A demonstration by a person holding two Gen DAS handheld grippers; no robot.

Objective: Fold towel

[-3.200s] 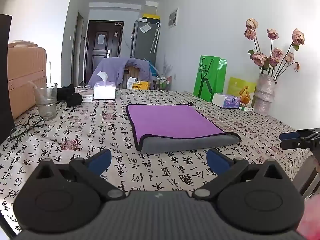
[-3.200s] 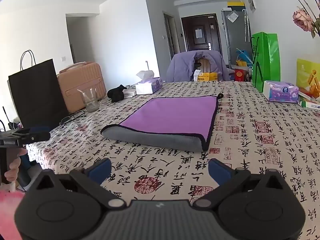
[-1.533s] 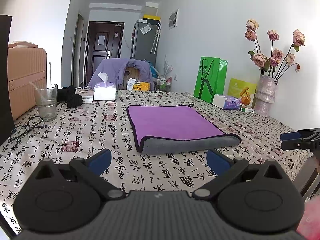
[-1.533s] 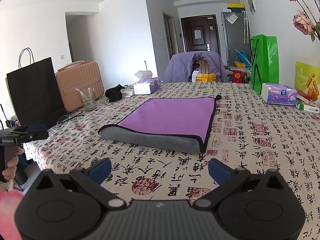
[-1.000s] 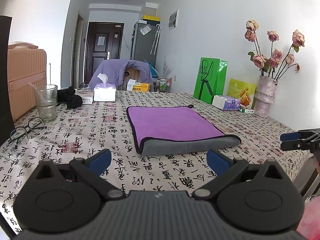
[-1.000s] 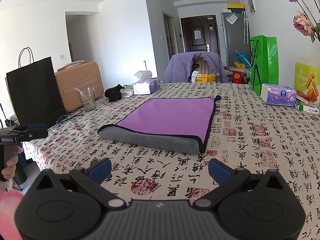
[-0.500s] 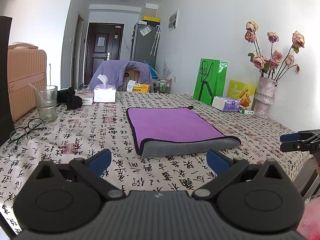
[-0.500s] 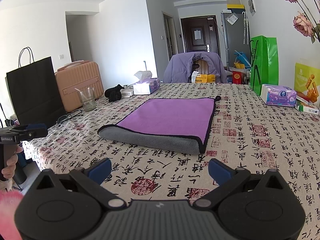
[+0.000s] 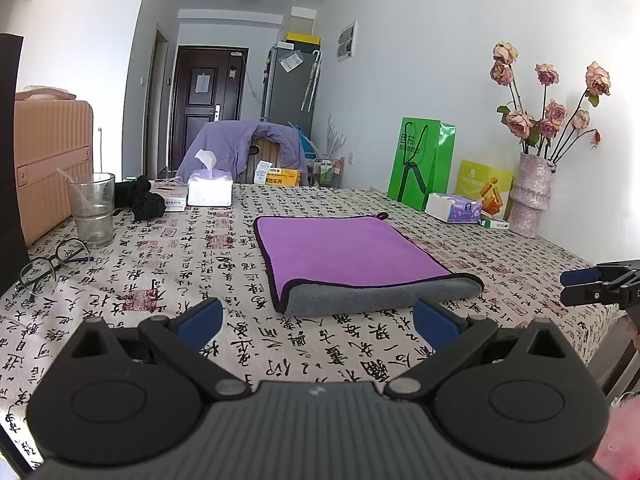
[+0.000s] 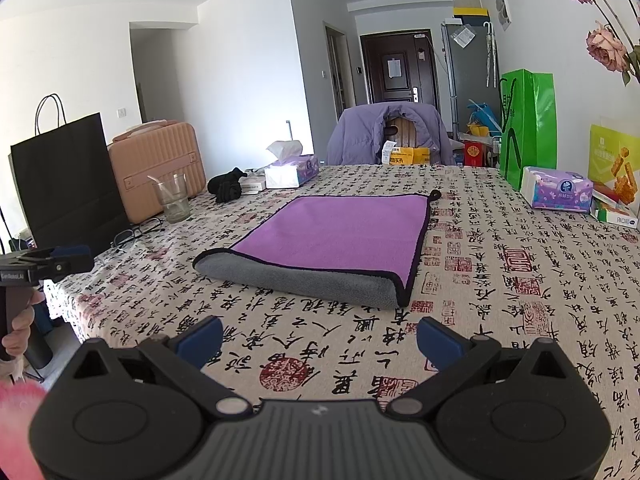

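Note:
A purple towel [image 9: 344, 250] with a grey underside and black hem lies folded once on the patterned tablecloth [image 9: 168, 280]; its rounded grey fold faces me. It also shows in the right wrist view [image 10: 340, 236]. My left gripper [image 9: 318, 322] is open and empty, held back from the near table edge, left of the towel's fold. My right gripper [image 10: 318, 338] is open and empty, just short of the fold. Each gripper shows at the edge of the other's view, the right one in the left wrist view [image 9: 596, 288] and the left one in the right wrist view [image 10: 44, 264].
A glass [image 9: 91, 210], spectacles [image 9: 52, 262], a black cloth [image 9: 140, 198] and a tissue box [image 9: 210, 190] stand at the left. A green bag [image 9: 422, 162], tissue pack [image 9: 454, 208] and flower vase [image 9: 534, 194] line the right wall. A black bag [image 10: 66, 184] and suitcase [image 10: 160, 164] stand beside the table.
Both grippers stay open and almost still; the views have drifted only slightly. The towel has not moved.

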